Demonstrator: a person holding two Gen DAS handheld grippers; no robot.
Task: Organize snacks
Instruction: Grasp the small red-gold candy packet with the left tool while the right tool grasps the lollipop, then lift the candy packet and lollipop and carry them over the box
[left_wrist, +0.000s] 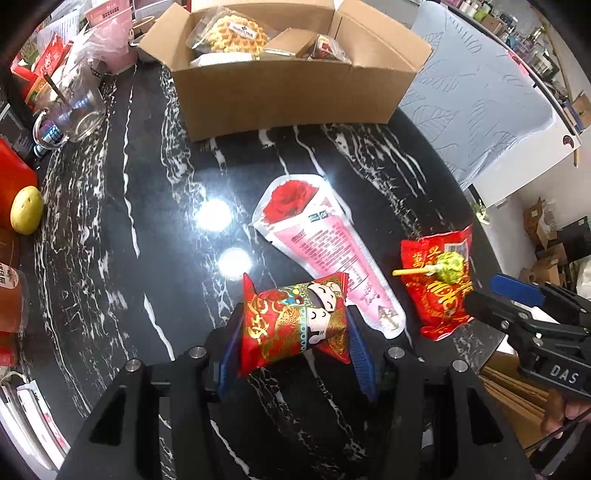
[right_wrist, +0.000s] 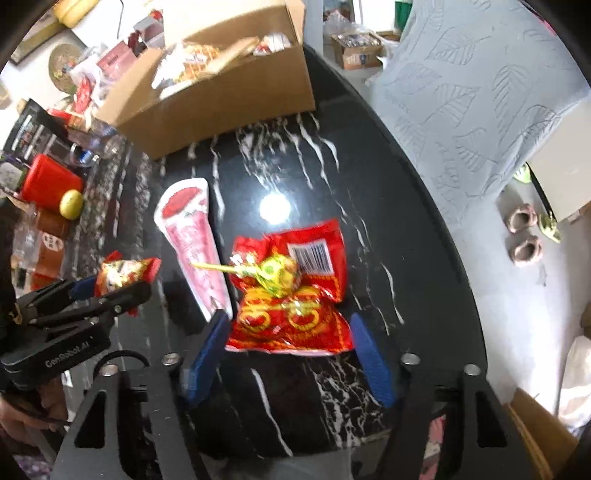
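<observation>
My left gripper (left_wrist: 293, 328) is shut on a red and gold cartoon snack packet (left_wrist: 293, 325), held just above the black marble table (left_wrist: 129, 221); it also shows in the right wrist view (right_wrist: 125, 275). My right gripper (right_wrist: 288, 332) is open, its blue pads either side of a flat red and gold packet (right_wrist: 291, 317) lying on the table, with a green lollipop (right_wrist: 277, 275) on top. In the left wrist view that packet (left_wrist: 439, 295) and the lollipop (left_wrist: 448, 271) sit to the right. A pink rose-print pouch (left_wrist: 325, 251) lies between them. An open cardboard box (left_wrist: 288, 85) holding snacks stands at the back.
A glass mug (left_wrist: 74, 107), a yellow fruit (left_wrist: 26, 215), a red box (left_wrist: 14, 184) and other packets crowd the table's left edge. A grey leaf-patterned cloth (left_wrist: 480, 96) covers furniture to the right. The table's curved edge runs along the right.
</observation>
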